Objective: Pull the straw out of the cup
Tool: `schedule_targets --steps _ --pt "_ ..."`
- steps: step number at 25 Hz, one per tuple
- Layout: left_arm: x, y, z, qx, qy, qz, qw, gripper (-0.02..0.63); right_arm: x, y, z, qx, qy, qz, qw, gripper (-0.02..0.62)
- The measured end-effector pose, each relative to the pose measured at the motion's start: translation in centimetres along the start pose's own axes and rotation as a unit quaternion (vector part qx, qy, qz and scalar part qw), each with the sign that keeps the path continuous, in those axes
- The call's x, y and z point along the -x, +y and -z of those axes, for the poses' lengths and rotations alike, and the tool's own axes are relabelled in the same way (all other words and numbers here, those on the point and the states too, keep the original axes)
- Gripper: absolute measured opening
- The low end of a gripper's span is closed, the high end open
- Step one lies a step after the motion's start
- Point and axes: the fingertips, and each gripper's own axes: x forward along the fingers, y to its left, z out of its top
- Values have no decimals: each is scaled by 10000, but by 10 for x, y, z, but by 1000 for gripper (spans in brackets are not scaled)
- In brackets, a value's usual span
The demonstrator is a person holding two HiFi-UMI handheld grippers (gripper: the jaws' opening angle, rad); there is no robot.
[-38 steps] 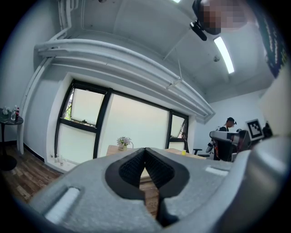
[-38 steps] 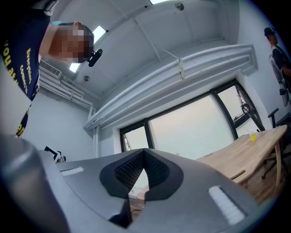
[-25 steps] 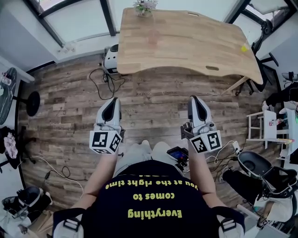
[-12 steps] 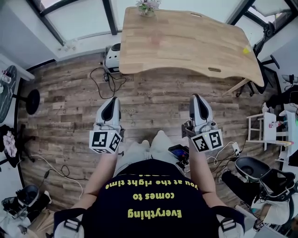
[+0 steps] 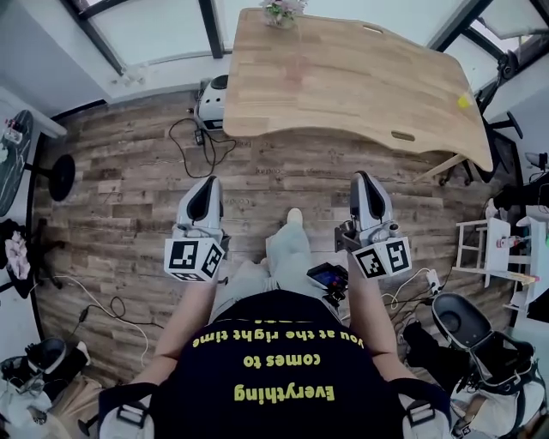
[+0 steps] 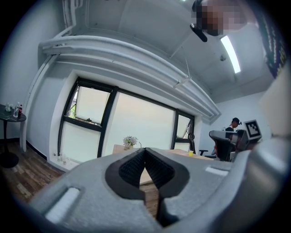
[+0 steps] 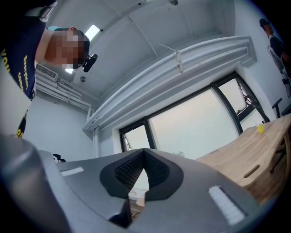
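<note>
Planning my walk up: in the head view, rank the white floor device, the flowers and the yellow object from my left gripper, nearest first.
From the left gripper:
1. White floor device, just ahead.
2. Flowers, far edge of the table.
3. Yellow object, table's right end.

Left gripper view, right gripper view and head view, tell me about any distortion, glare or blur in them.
Left gripper view: heavy fisheye bending with a dark rim; the window is blown out white; the left hand-held gripper looms large and slightly soft at the bottom. Right gripper view: the same bending, dark rim and white-out. Head view: lines curve towards the edges, daylight is even, and the table is sharp.
</note>
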Motion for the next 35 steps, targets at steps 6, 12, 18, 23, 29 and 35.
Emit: schedule_targets --steps 6,12,18,23,29,35 --pt "-24 -3 -3 -342 44 -36 9994 0 -27 -20 8 -84 57 -92 9999 6" --pt "-59 -3 -7 -379 29 -50 9993 0 -58 -46 14 -164 136 -180 9996 6" --pt "-94 3 -10 -328 34 -135 9994 0 -88 -74 10 -145 160 -241 9995 6" --pt "-120 11 -13 -305 48 -211 9993 0 -116 -91 13 -185 194 -330 9991 6" --pt "-149 20 -20 -317 57 -405 9987 0 -150 -114 12 -258 237 -510 9981 6" --pt "-174 27 -28 -258 55 -619 9977 0 -179 -133 7 -315 275 -670 9969 6"
